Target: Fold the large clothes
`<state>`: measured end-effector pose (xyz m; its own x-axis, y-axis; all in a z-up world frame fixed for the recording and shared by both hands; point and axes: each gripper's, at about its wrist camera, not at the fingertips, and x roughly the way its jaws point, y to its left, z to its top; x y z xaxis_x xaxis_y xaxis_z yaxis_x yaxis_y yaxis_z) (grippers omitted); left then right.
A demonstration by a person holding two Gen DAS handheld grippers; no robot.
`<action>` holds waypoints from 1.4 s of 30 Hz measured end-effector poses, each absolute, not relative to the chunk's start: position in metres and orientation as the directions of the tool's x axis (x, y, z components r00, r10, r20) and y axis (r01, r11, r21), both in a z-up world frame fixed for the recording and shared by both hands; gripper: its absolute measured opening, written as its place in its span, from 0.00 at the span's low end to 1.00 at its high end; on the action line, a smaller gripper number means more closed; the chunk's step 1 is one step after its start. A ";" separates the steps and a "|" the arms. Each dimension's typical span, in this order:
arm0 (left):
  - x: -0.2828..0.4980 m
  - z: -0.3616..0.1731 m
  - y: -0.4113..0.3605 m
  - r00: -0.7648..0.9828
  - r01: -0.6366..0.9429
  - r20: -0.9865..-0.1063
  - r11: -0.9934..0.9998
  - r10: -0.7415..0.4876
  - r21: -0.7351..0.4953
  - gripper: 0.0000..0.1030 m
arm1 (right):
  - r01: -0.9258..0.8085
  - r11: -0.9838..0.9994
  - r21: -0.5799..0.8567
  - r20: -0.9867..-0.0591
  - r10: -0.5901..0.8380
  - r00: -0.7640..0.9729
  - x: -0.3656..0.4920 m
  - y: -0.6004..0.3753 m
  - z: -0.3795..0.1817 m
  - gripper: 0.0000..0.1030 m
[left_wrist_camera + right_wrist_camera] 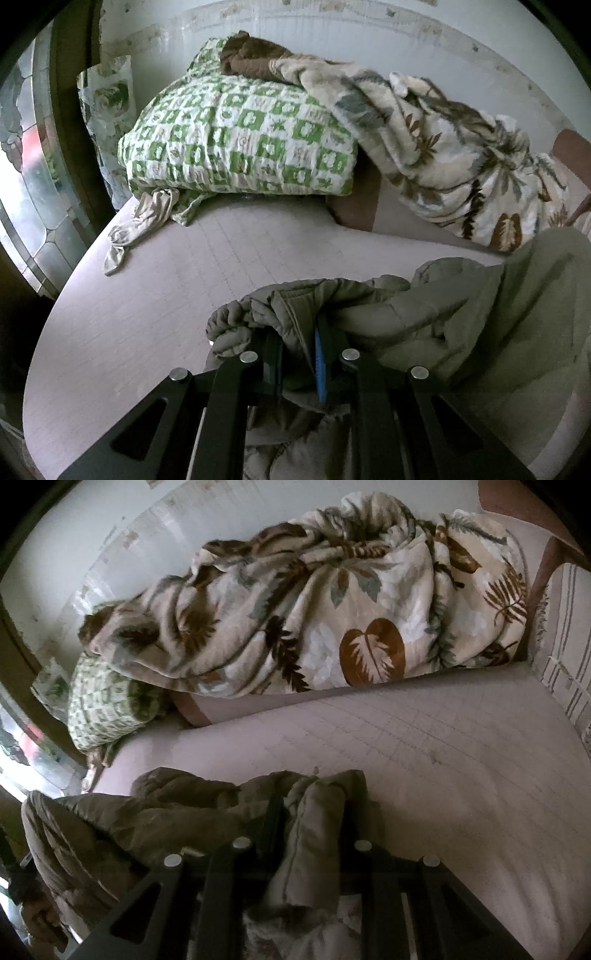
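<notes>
Both tools are carrying the jacket over the bed

Left wrist view: the left tool [299,354] is pinching the padded jacket [424,314] above the bed [147,295]; the bunched cloth may be slipping. Right wrist view: the right tool [317,823] is pinching another fold, risking uneven laying.

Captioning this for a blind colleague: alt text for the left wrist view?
The left gripper is shut on a bunched olive padded jacket over a pale mattress. Behind lie a green checked pillow and a leaf-print blanket.

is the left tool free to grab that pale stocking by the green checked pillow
Probably not yet: the left tool is shut on the olive padded jacket. The bare bed sheet toward the pale stocking looks unobstructed.
</notes>
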<state>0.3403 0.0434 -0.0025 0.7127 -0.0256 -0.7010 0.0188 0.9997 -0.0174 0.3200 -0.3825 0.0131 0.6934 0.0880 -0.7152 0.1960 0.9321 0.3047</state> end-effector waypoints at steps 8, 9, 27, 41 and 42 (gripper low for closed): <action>0.373 -0.045 0.034 0.661 -0.004 -0.751 1.000 0.019 0.021 0.15 | 0.227 0.937 0.264 -0.777 0.068 0.625 0.357 -0.389 -0.029 0.21; 0.378 -0.050 0.032 0.654 -0.005 -0.756 1.000 0.024 0.028 0.15 | 0.230 0.938 0.259 -0.785 0.065 0.616 0.360 -0.389 -0.034 0.21; 0.430 -0.099 0.018 0.572 0.009 -0.819 0.997 0.053 0.071 0.18 | 0.311 0.921 0.234 -0.868 0.053 0.494 0.418 -0.390 -0.107 0.21; 0.441 -0.113 0.019 0.567 0.016 -0.822 0.998 0.045 0.065 0.19 | 0.338 0.915 0.222 -0.867 0.026 0.498 0.426 -0.389 -0.116 0.21; 0.440 -0.113 0.017 0.567 0.016 -0.822 0.997 0.052 0.075 0.18 | 0.341 0.913 0.226 -0.865 0.027 0.501 0.425 -0.389 -0.116 0.22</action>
